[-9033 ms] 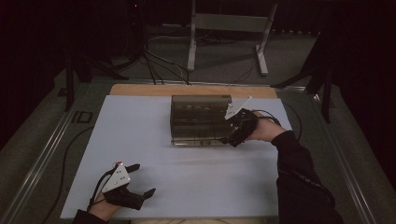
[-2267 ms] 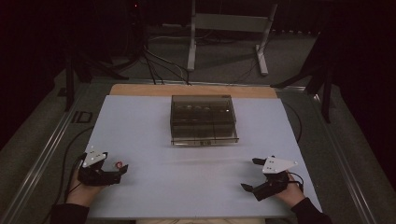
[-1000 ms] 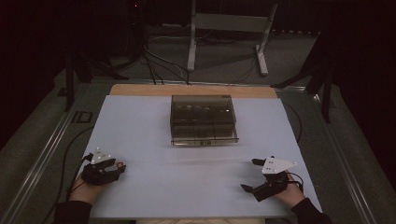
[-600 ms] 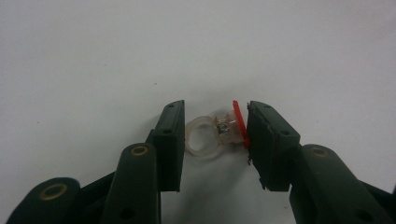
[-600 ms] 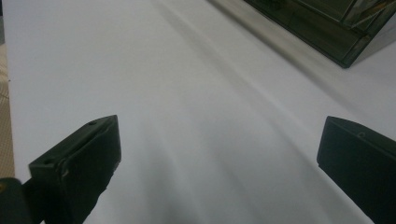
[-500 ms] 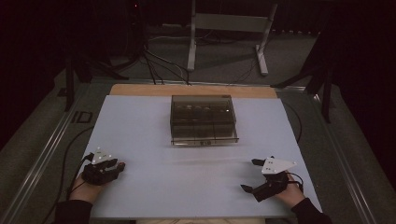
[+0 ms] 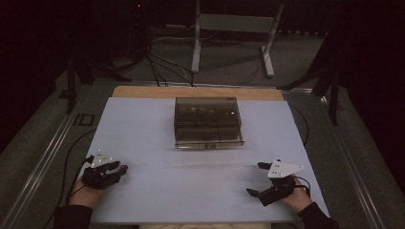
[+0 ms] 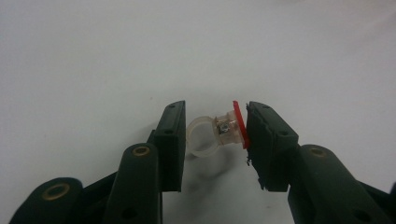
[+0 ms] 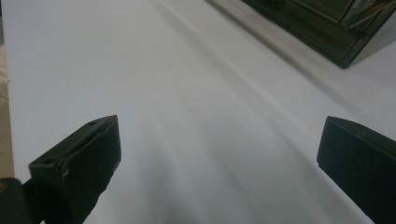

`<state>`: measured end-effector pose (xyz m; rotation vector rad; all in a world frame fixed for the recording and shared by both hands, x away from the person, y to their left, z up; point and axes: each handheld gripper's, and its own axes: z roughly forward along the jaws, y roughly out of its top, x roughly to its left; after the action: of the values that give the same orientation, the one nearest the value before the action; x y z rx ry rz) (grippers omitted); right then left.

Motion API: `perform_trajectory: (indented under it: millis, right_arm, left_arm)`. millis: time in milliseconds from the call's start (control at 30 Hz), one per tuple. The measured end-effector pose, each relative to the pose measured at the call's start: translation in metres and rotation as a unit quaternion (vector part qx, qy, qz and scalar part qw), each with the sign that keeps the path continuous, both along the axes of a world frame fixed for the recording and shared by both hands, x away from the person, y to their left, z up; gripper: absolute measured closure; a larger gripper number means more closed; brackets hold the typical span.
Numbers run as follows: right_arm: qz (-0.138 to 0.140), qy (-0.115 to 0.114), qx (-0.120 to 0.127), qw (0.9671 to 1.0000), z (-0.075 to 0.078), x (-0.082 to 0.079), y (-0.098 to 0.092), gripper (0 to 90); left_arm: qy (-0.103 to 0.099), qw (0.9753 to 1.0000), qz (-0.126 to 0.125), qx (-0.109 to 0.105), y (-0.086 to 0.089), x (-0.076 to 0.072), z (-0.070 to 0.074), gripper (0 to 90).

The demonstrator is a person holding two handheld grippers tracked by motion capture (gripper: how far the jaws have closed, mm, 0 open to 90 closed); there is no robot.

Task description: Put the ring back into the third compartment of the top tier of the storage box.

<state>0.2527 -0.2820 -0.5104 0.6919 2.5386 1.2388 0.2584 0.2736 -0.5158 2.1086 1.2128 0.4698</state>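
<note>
A clear box [image 7: 208,122] is seen mid-worktop [image 7: 157,191], unobstructed. Left hand-held gripper [image 8: 215,135] clamped on ring [image 8: 210,134], unmoved; right hand-held gripper [image 7: 260,180] released.

The ring [image 8: 215,134] is a small thing of clear plastic, with a round band and a flat red disc on its top. It lies on its side just above the white sheet, the band toward 9 o'clock and the red disc toward 3 o'clock. The left gripper [image 8: 214,140] pinches it: one jaw touches the band, the other presses the disc.
</note>
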Motion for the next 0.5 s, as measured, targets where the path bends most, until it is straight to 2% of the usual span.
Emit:
perform_trajectory:
  millis: [500]
  right_arm:
    - [-0.001, 0.0, 0.004, 1.0, 0.0, 0.0, 0.0, 0.1]
  left_arm:
    - [-0.011, 0.9985, -0.054, -0.01, -0.022, 0.0, 0.021, 59.6]
